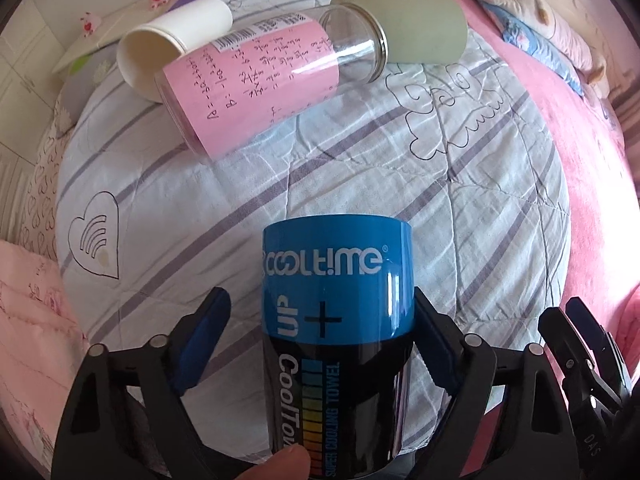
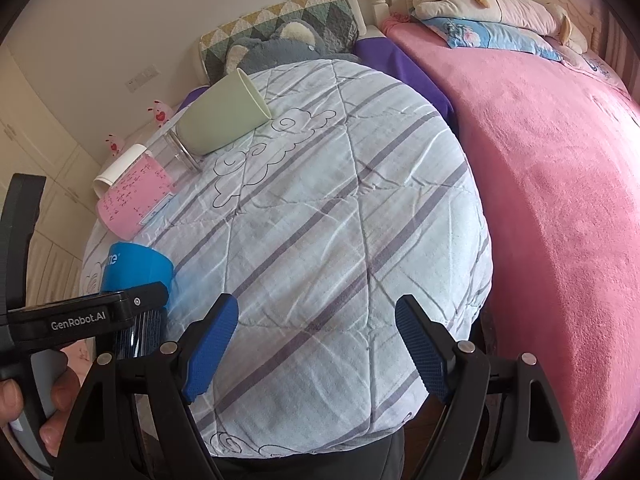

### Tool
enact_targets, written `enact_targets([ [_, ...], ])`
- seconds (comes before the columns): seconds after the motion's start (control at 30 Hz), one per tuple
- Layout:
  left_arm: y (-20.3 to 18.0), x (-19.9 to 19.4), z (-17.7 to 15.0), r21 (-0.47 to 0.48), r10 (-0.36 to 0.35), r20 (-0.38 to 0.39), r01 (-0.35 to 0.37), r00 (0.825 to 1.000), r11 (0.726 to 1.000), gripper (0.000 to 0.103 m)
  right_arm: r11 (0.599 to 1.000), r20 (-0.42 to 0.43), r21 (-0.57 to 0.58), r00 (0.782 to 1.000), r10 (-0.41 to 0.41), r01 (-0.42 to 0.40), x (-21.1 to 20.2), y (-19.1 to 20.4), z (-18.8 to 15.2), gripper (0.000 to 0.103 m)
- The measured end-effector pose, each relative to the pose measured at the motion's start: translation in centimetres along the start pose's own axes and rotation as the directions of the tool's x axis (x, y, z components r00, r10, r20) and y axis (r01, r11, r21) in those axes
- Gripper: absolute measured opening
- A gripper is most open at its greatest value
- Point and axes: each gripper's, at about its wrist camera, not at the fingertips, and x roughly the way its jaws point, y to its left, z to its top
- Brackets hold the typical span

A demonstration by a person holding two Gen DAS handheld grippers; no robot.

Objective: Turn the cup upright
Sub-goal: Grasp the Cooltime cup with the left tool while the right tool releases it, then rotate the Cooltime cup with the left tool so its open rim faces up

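A blue and black Cooltime cup (image 1: 340, 320) sits between the jaws of my left gripper (image 1: 320, 320). The right pad touches its side; the left pad stands a little apart from it, so the jaws are open around it. The cup also shows at the left of the right wrist view (image 2: 136, 268), with the left gripper body (image 2: 80, 316) over it. My right gripper (image 2: 316, 340) is open and empty above the quilt. A green cup (image 2: 220, 120), a glass bottle with a pink label (image 1: 256, 84) and a white paper cup (image 1: 168, 48) lie on their sides at the far edge.
A round surface covered by a striped white quilt (image 2: 340, 220) carries everything. A pink bedspread (image 2: 540, 180) lies to the right, with pillows and plush toys behind. A thumb (image 1: 284, 464) shows at the cup's base.
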Motion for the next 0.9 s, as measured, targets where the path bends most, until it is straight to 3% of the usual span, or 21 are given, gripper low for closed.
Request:
enact_targets([
  [0.1,-0.2,0.3,-0.1,0.007,-0.008,-0.009,0.008,1.000,1.000,0.079,1.000,-0.003,0.000,1.000,0.001,-0.001,0.2,0.0,0.1,0.082],
  [0.17,-0.3,0.6,-0.1,0.010,-0.023,-0.023,0.023,0.999,1.000,0.069,1.000,-0.004,-0.002,1.000,0.002,-0.002,0.3,0.0,0.2,0.082],
  [0.57,-0.7,-0.6,0.1,0.041,-0.052,0.015,0.051,0.999,0.998,0.068,1.000,0.004,0.013,1.000,-0.004,0.004,-0.2,-0.4,-0.2,0.082],
  [0.9,-0.6,-3.6,0.0,0.072,-0.049,0.122,0.041,0.991,0.997,0.068,1.000,0.009,0.009,1.000,-0.002,0.002,-0.6,-0.2,-0.5,0.082],
])
